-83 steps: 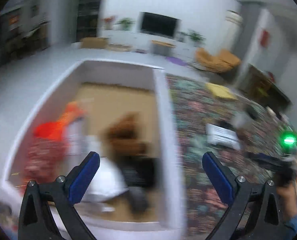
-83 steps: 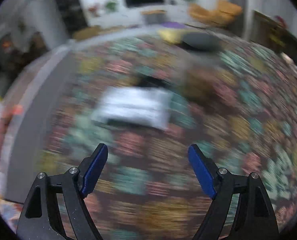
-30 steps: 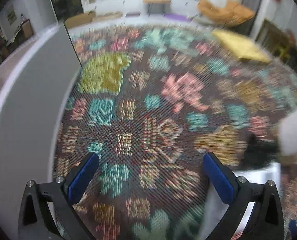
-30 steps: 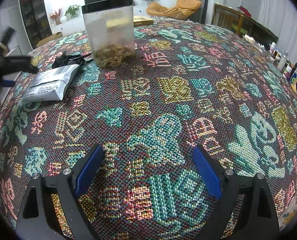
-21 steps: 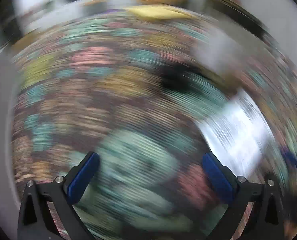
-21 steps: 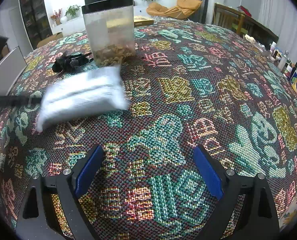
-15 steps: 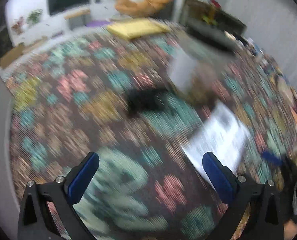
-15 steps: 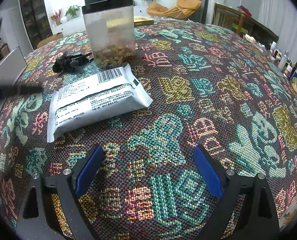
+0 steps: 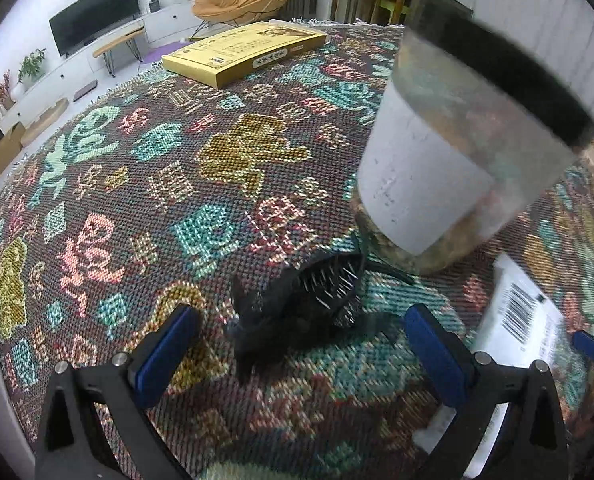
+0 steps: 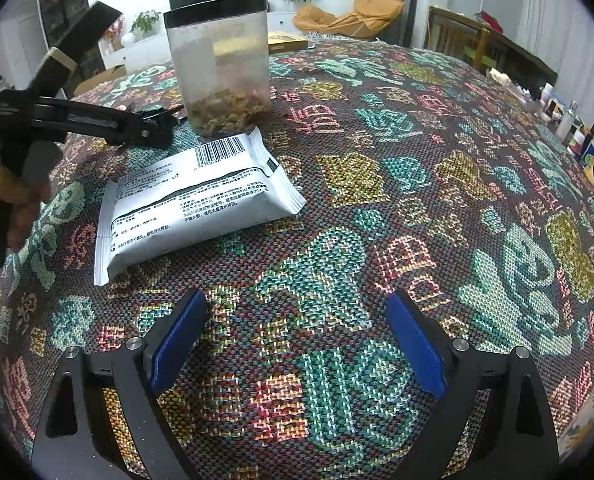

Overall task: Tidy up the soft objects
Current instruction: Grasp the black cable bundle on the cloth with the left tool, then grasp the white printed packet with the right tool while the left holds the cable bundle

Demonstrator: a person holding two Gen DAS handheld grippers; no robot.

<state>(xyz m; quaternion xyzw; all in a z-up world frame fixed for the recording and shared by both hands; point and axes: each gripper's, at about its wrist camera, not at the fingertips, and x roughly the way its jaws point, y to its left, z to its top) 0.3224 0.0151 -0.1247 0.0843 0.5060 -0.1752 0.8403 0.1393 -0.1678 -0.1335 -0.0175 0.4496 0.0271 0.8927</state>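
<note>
- My left gripper [image 9: 297, 346] is angled down over the black soft thing [image 9: 297, 312] on the desk [image 9: 225, 152]. Its fingers [image 9: 165, 344] stand wide apart on either side of the thing and do not touch it. I judge this to be the line-up for a grasp.
- The black thing looks like dark fabric or fur with pale bristles or pins showing in its upper half; I cannot tell exactly what it is. It lies just in front of the clear canister [image 9: 457, 152], near its base.
- Its long axis runs from lower left to upper right in my left view, with the narrower end towards me. My fingers span roughly across that axis, which suits closing on its middle.
- My right gripper [image 10: 297, 340] hangs over bare patterned cloth with its fingers apart and nothing between them. I read it as parked clear of the left hand's work.
- The white packet [image 10: 193, 200] lies flat between the two grippers, barcode end towards the canister and long axis running away from me, tilted right.
- The yellow book [image 9: 245, 52] sits well apart at the far edge.
</note>
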